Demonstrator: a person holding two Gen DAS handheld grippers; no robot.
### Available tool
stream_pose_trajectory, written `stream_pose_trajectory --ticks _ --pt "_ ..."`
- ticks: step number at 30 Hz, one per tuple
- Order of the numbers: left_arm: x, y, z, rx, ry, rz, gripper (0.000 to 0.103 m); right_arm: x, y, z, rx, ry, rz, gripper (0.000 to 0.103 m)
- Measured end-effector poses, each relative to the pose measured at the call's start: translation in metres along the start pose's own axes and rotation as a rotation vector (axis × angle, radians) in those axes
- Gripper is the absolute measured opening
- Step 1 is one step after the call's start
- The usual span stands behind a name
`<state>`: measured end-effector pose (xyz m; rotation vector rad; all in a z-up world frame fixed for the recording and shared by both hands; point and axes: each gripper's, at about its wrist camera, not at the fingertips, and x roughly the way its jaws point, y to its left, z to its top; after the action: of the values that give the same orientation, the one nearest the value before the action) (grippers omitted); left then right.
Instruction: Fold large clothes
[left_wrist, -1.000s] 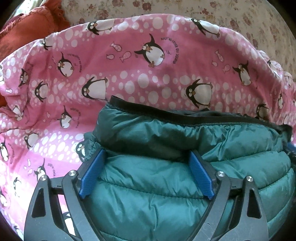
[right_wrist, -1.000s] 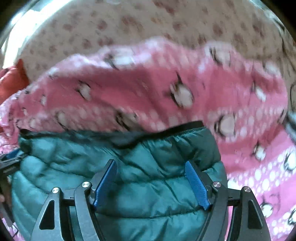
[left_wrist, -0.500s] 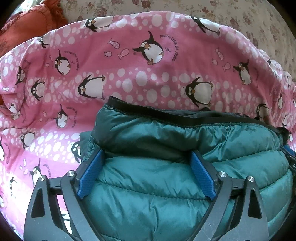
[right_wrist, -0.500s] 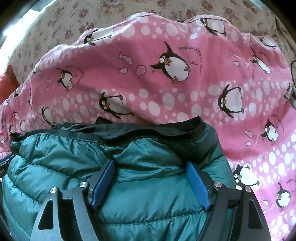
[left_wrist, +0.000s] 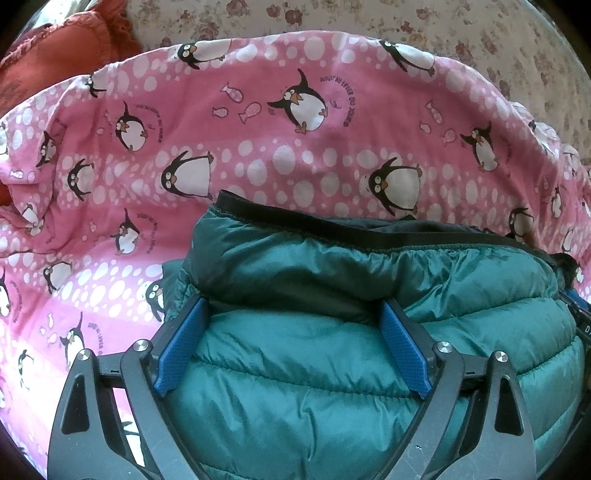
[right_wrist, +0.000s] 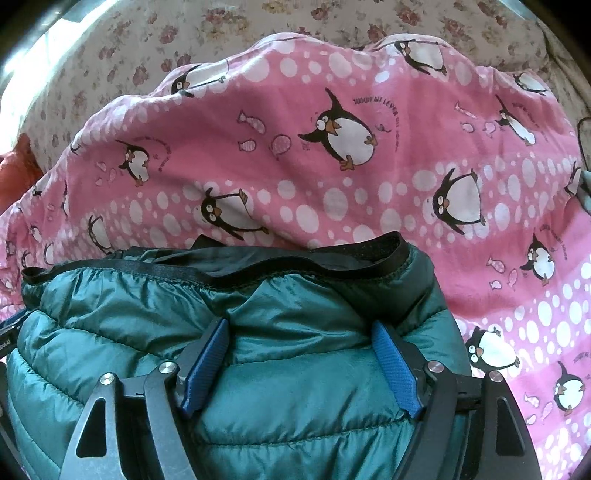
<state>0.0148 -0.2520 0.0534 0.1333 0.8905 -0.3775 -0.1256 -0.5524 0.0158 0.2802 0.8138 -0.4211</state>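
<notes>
A teal quilted puffer jacket (left_wrist: 332, 350) with a black-trimmed hem lies bunched on a pink penguin-print sheet (left_wrist: 258, 155). My left gripper (left_wrist: 293, 314) is open, its blue pads (left_wrist: 181, 347) wide apart with the jacket's puffed fabric bulging between them. The jacket fills the lower half of the right wrist view (right_wrist: 295, 387) too. My right gripper (right_wrist: 299, 332) is open in the same way near the jacket's right end, blue pads (right_wrist: 395, 369) spread with fabric between. The jacket's lower part is hidden under both grippers.
The pink sheet (right_wrist: 332, 166) lies over a cream floral bedcover (left_wrist: 443, 33) at the back. A rust-orange cloth (left_wrist: 55, 51) sits at the far left; a bit of it shows in the right wrist view (right_wrist: 14, 166).
The right wrist view was blurred with motion a second ago and is now steady and slightly closer to the jacket. The left gripper has barely shifted. Both stay open.
</notes>
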Motion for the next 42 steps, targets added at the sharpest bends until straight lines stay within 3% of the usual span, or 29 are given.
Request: stream_pose_trajectory --ticks 7,13,18,23,27,32,36,42 --pt "-0.029 0.010 -0.009 0.024 -0.003 -0.021 0.092 -0.016 0.004 0.000 -0.026 0.041 -0.010 0.077" --pt "-0.081 0.045 -0.035 -0.045 -0.017 -0.153 0.092 -0.083 0.005 -0.015 -0.023 -0.024 0.107 0.077" --pt "-0.103 0.066 -0.070 -0.075 -0.017 -0.167 0.092 -0.116 0.009 -0.043 -0.060 -0.042 0.136 0.077" --pt "-0.086 0.071 -0.099 -0.100 0.067 -0.138 0.092 -0.099 0.008 -0.058 -0.051 0.007 0.092 0.077" --pt "-0.074 0.077 -0.110 -0.174 0.073 -0.175 0.093 -0.081 0.012 -0.067 -0.075 0.009 0.052 0.082" --pt "-0.074 0.072 -0.113 -0.168 0.058 -0.155 0.094 -0.074 0.008 -0.068 -0.045 0.030 0.048 0.086" --pt "-0.078 0.071 -0.112 -0.139 0.050 -0.131 0.094 -0.087 0.010 -0.066 -0.052 0.030 0.041 0.086" --pt "-0.077 0.074 -0.112 -0.159 0.050 -0.136 0.094 -0.126 0.006 -0.078 -0.035 -0.039 0.089 0.086"
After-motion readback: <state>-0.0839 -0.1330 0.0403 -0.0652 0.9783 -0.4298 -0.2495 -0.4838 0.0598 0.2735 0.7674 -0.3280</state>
